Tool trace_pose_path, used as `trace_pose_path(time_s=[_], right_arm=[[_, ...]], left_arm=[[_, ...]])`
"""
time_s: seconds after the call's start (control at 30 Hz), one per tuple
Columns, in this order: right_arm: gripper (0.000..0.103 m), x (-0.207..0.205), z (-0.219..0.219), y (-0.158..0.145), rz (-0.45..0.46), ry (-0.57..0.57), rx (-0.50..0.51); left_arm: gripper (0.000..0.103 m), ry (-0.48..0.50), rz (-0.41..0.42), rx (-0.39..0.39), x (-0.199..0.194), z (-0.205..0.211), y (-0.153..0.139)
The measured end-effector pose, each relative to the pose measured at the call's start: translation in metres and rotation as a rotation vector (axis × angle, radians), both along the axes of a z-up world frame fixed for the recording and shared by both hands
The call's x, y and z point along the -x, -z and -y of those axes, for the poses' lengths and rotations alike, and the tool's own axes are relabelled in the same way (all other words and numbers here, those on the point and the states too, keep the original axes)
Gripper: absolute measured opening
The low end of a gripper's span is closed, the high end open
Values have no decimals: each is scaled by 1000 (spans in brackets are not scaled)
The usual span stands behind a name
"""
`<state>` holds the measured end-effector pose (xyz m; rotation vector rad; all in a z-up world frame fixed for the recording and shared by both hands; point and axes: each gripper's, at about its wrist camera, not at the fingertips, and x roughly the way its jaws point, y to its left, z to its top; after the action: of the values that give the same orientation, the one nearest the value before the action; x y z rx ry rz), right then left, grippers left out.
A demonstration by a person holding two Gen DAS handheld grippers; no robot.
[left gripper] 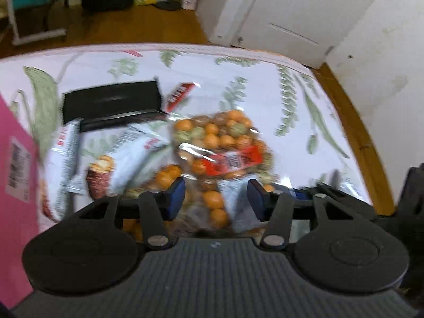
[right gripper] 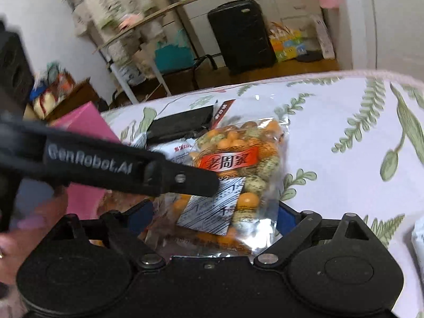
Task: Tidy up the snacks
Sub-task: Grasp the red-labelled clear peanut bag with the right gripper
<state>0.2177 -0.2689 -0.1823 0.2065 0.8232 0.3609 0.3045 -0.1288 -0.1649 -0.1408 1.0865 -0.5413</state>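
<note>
On the leaf-patterned white bedsheet (right gripper: 344,137), I see both claws spread over the clear bag of orange and speckled snack balls (right gripper: 238,159): left claw (left gripper: 216,198), right claw (right gripper: 212,214).

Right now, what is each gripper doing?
Left gripper: open, fingers either side of the snack bag, not pressing.
Right gripper: open wide around it.

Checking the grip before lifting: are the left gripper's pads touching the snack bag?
Apart. The left wrist view shows both blue pads standing clear of the snack bag, with gaps on each side.
</note>
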Motion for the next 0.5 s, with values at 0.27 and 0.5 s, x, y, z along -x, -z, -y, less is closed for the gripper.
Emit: trace_pose_path(time_s=[0.27, 0.5], right_arm=[[92, 2, -4, -2, -3, 76, 52], [83, 22, -5, -15, -11, 75, 73]], left_arm=[[48, 31, 25, -48, 13, 19, -2], [48, 67, -4, -49, 30, 16, -13]])
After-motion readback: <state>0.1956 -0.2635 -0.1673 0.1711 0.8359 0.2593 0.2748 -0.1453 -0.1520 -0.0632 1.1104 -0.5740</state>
